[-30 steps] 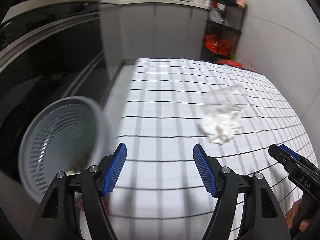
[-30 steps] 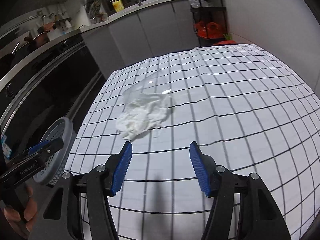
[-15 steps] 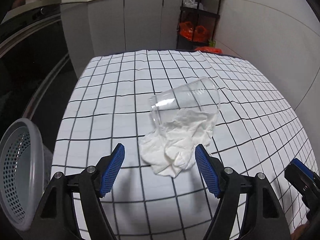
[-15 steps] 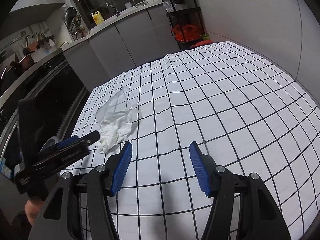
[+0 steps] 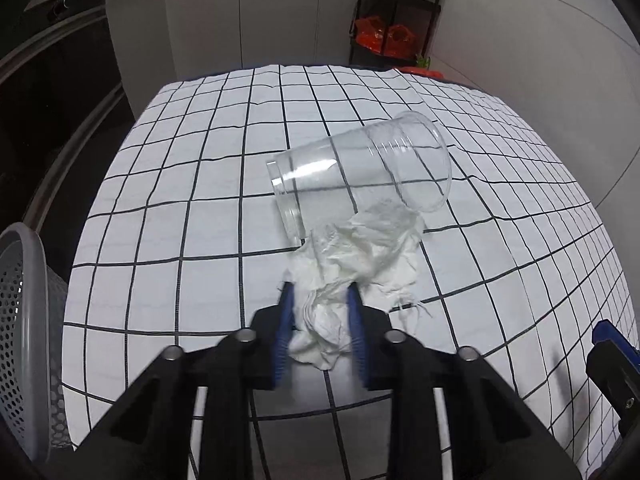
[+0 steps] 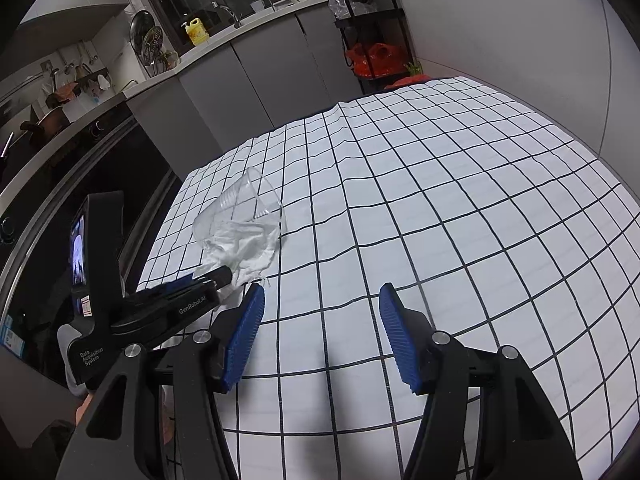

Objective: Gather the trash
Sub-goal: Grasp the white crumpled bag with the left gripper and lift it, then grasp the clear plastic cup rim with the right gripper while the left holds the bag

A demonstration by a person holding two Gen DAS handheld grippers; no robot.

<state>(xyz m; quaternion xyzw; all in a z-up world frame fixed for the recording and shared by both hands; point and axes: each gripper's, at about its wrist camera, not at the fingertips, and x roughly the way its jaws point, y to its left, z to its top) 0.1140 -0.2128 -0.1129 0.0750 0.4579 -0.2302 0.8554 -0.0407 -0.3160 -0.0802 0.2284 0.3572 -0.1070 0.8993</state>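
A crumpled white tissue (image 5: 360, 256) lies on the checked tablecloth (image 5: 180, 208), partly under a clear plastic cup (image 5: 360, 172) lying on its side. My left gripper (image 5: 320, 304) is shut on the near end of the tissue, at table level. In the right wrist view the tissue (image 6: 248, 248), the cup (image 6: 240, 208) and the left gripper (image 6: 218, 276) show at the left. My right gripper (image 6: 320, 300) is open and empty above the cloth, to the right of them.
A grey perforated trash basket (image 5: 24, 320) stands off the table's left edge. Grey kitchen cabinets (image 5: 240, 20) and a black shelf with orange bags (image 5: 384, 36) stand beyond the far edge. A grey wall runs along the right.
My left gripper swung from the basket toward the tissue, moved forward and closed on its near end. My right gripper stayed open and drifted right.
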